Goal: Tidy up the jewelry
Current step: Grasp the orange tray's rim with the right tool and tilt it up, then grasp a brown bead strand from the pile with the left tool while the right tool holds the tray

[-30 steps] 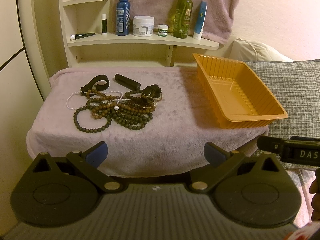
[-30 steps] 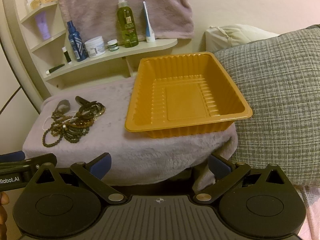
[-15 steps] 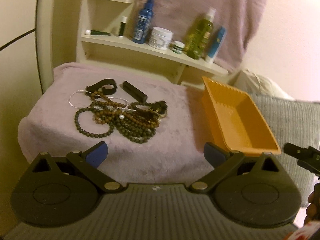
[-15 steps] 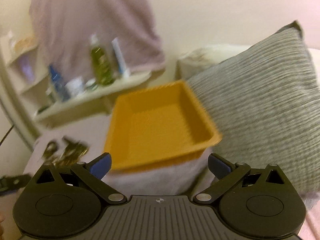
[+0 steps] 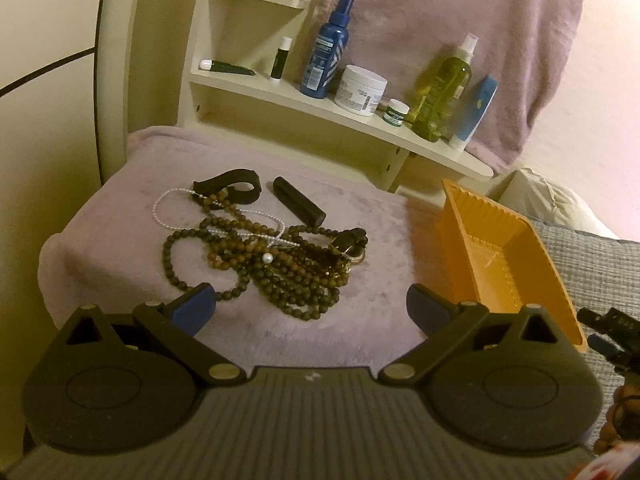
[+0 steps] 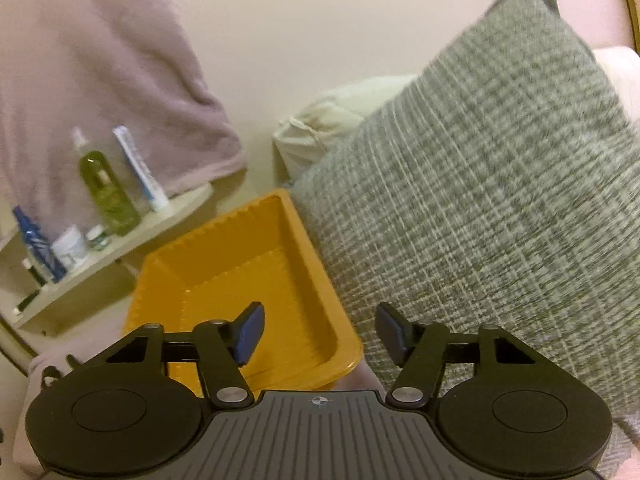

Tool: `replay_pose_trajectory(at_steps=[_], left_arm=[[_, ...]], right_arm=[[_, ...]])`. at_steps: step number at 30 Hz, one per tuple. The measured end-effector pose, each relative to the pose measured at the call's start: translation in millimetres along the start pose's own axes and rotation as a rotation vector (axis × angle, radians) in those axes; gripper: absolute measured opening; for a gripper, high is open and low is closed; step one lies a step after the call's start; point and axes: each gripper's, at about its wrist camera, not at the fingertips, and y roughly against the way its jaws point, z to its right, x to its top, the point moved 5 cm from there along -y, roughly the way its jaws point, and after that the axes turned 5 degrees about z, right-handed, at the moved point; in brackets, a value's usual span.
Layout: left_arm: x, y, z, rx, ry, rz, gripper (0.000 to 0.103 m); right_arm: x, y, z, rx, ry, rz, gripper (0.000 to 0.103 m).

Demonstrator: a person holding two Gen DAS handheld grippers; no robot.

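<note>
A tangle of brown and dark bead strands (image 5: 276, 264) with a thin pearl chain (image 5: 168, 212), a black strap (image 5: 232, 186) and a black bar (image 5: 298, 204) lies on the mauve plush cloth (image 5: 380, 216). My left gripper (image 5: 310, 306) stands open just in front of the pile, nothing between its fingers. An empty orange tray (image 5: 508, 264) sits to the right on the cloth. My right gripper (image 6: 320, 334) hovers over the orange tray's (image 6: 240, 272) near right corner; its jaws are closing with nothing between them.
A cream shelf (image 5: 344, 116) behind the cloth carries bottles, a white jar and a tube. A mauve towel (image 5: 460, 20) hangs above it. A grey woven cushion (image 6: 480, 208) presses against the tray's right side, with a cream pillow (image 6: 332, 124) behind.
The left gripper moved nearer the bead pile and rolled. The right gripper swung right toward the cushion and tray corner, rolled, and its jaws narrowed from wide open.
</note>
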Motion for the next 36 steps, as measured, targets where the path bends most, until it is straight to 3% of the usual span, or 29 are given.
replay_pose_trajectory(at_steps=[11, 24, 31, 36], left_arm=[[-4.7, -24.0, 12.7, -0.001, -0.015, -0.055, 0.1], [-10.8, -31.4, 11.8, 0.016, -0.027, -0.071, 0.099], [-8.1, -30.8, -2.1, 0.037, -0.043, -0.046, 0.099], [-5.3, -31.7, -25.8, 0.076, -0.056, -0.027, 0.097]], right_arm=[[-18.4, -39.6, 18.4, 0.006, -0.085, -0.076, 0.041], [-18.7, -50.9, 16.2, 0.022, -0.122, -0.088, 0.013], [-10.8, -48.5, 1.9, 0.006, -0.04, -0.077, 0.01], [-1.0, -40.4, -21.0, -0.004, 0.107, -0.048, 0.009]])
